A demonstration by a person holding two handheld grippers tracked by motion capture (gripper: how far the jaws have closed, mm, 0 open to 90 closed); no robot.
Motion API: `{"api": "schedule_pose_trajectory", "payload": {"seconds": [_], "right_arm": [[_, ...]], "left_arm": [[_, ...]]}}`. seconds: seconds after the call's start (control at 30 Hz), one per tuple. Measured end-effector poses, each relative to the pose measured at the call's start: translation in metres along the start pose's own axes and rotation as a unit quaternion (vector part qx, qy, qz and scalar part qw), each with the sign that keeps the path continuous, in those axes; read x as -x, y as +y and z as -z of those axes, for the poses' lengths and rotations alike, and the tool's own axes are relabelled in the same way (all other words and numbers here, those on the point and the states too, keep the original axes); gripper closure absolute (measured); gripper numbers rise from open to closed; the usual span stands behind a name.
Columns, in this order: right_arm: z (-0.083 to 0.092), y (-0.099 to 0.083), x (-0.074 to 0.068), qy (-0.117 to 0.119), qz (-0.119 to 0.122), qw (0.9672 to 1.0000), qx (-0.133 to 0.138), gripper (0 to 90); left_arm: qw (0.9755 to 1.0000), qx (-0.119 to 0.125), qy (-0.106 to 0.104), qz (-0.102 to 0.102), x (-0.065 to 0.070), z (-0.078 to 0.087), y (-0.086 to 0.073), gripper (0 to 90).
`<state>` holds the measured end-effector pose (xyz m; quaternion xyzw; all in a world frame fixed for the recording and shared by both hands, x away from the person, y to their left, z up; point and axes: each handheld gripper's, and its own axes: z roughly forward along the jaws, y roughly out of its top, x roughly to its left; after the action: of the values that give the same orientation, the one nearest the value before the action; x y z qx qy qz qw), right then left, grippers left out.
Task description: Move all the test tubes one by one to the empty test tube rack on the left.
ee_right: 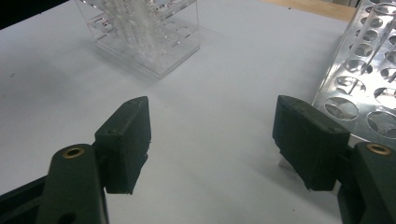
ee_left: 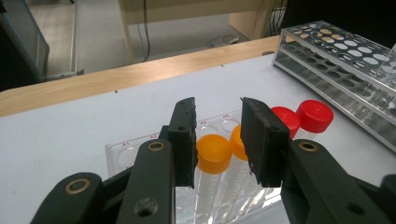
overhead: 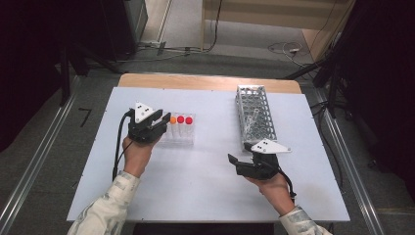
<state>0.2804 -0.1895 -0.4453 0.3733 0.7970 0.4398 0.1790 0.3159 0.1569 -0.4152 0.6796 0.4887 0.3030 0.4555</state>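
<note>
There are four capped tubes: two orange-capped tubes (ee_left: pixel 213 151) and two red-capped tubes (ee_left: pixel 314 115). There are two racks: one clear rack (overhead: pixel 192 139) and one metal rack (overhead: pixel 256 116).

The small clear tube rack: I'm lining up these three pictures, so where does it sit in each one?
High view: small clear tube rack left of centre, just right of the left claw.
Left gripper view: bottom centre, behind the jaws.
Right gripper view: top, left of centre.
Shared landmark: the large metal rack.
</note>
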Motion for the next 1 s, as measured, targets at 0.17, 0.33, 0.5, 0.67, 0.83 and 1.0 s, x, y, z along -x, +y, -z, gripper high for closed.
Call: {"api": "schedule_pose_trajectory", "payload": {"seconds": [0.17,0.33,0.5,0.67,0.83,1.0], "right_arm": [[0.001,0.0,0.002,-0.004,-0.002,1.0,0.004,27.0],[0.002,0.001,0.008,-0.021,-0.007,0.9997,0.008,27.6],[0.002,0.005,0.02,-0.053,-0.028,0.9981,0.017,29.5],[-0.005,0.013,0.031,-0.092,-0.034,0.9949,0.024,31.5],[-0.018,0.02,0.04,-0.121,-0.038,0.9916,0.026,37.9],[-0.036,0.022,0.047,-0.141,-0.042,0.9888,0.028,44.9]], "left_arm": [[0.9999,0.002,-0.006,0.01,-0.001,0.004,0.001,59.5],[0.9997,0.004,-0.016,0.02,0.002,0.011,0.001,40.3],[0.9991,0.003,-0.022,0.037,0.005,0.019,-0.003,23.4],[0.9988,0.01,-0.031,0.038,0.01,0.026,-0.006,22.8],[0.9988,0.011,-0.035,0.033,0.012,0.03,-0.006,22.0],[0.9987,-0.001,-0.041,0.032,0.014,0.029,-0.007,17.8]]}}
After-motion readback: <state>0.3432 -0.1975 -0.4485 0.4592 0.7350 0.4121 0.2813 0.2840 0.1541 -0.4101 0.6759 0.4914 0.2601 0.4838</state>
